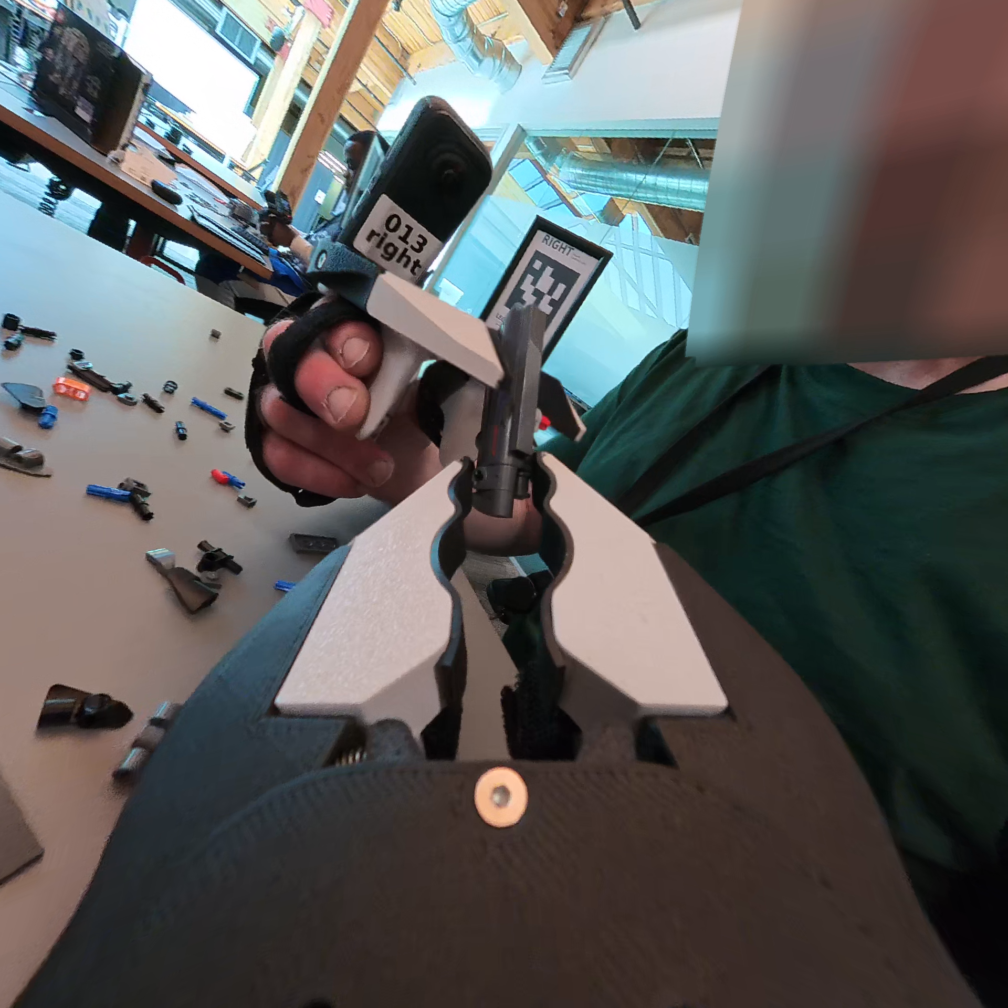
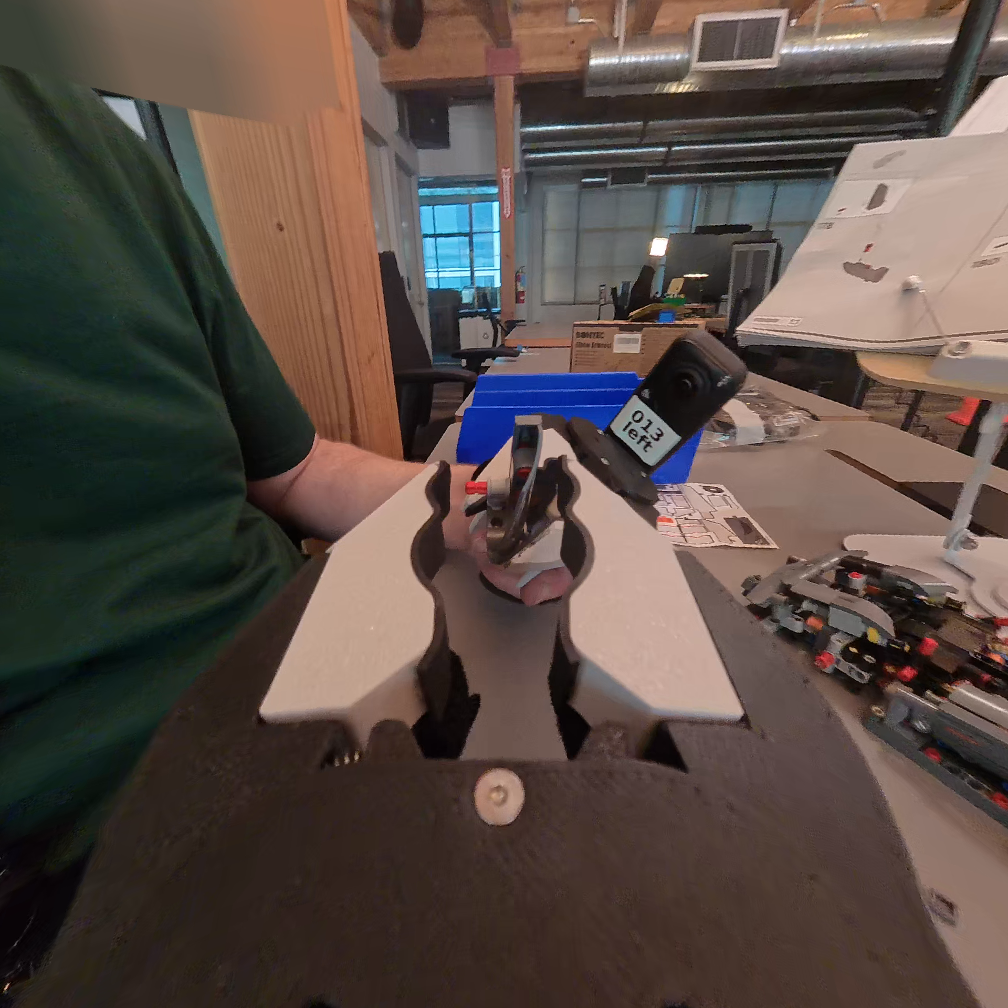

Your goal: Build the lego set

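A slim grey lego sub-assembly (image 1: 507, 436) with a red pin (image 2: 475, 487) is held in the air between both grippers, in front of a person in a green shirt. My left gripper (image 1: 504, 469) is shut on its round lower end. My right gripper (image 2: 502, 473) is shut on the same sub-assembly (image 2: 515, 491) from the other side. It also shows in the left wrist view (image 1: 523, 382), clamped on the upper part. The left gripper's body and camera (image 2: 676, 403) show behind the piece in the right wrist view.
Several loose black, blue and orange lego parts (image 1: 136, 491) lie on the grey table (image 1: 82, 600) to the left. A partly built grey lego model (image 2: 873, 627) lies at the right. An instruction booklet on a stand (image 2: 900, 245), a blue bin (image 2: 545, 403) and a sticker sheet (image 2: 709, 518) are behind. The grippers are tip to tip, or close to it. It is some 20 centimeters from my right tips to the partly built grey lego model (image 2: 873, 627).
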Available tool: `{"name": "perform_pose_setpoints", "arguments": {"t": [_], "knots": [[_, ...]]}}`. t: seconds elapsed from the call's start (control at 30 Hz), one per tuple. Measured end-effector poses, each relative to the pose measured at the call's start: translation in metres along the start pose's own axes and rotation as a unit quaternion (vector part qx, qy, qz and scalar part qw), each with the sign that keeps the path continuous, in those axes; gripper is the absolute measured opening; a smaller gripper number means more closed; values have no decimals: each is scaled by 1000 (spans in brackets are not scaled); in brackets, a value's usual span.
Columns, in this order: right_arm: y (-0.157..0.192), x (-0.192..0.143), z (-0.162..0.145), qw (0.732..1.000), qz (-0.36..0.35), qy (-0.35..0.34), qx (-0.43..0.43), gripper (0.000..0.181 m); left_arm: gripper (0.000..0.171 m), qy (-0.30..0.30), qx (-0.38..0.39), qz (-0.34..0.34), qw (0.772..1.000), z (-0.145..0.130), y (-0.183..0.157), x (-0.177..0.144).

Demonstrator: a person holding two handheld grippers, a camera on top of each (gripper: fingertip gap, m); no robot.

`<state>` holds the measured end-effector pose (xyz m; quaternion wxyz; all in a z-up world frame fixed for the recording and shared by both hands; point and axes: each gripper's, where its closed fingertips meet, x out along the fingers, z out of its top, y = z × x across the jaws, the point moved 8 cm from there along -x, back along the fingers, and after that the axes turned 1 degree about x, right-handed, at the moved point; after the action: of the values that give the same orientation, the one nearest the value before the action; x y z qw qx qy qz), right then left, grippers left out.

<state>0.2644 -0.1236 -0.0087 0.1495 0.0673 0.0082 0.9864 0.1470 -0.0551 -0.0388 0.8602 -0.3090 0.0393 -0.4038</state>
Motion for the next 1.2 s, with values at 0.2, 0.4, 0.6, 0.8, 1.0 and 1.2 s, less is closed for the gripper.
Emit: {"name": "perform_pose_setpoints", "arguments": {"t": [0.2, 0.4, 0.6, 0.8, 1.0, 1.2], "knots": [[-17, -15, -1, 998, -59, -11, 29, 33, 19, -37, -2, 31, 999, 6, 5, -11], [-22, -13, -9, 997, -59, 4, 55, 20, 19, -25, -8, 38, 999, 3, 8, -7], [-18, -11, -10, 998, -41, 11, 53, 1, 19, -19, -7, 40, 999, 2, 8, -6], [-24, -16, -10, 996, -47, 5, 81, 0, 26, -26, 6, 78, 997, 5, 12, -9], [-41, -28, -18, 986, -83, 15, 145, 0, 29, -48, 55, 156, 985, 17, 7, -28], [-44, -35, -16, 985, -93, 5, 147, 0, 39, 5, 180, 378, 908, 51, -12, -42]]}}
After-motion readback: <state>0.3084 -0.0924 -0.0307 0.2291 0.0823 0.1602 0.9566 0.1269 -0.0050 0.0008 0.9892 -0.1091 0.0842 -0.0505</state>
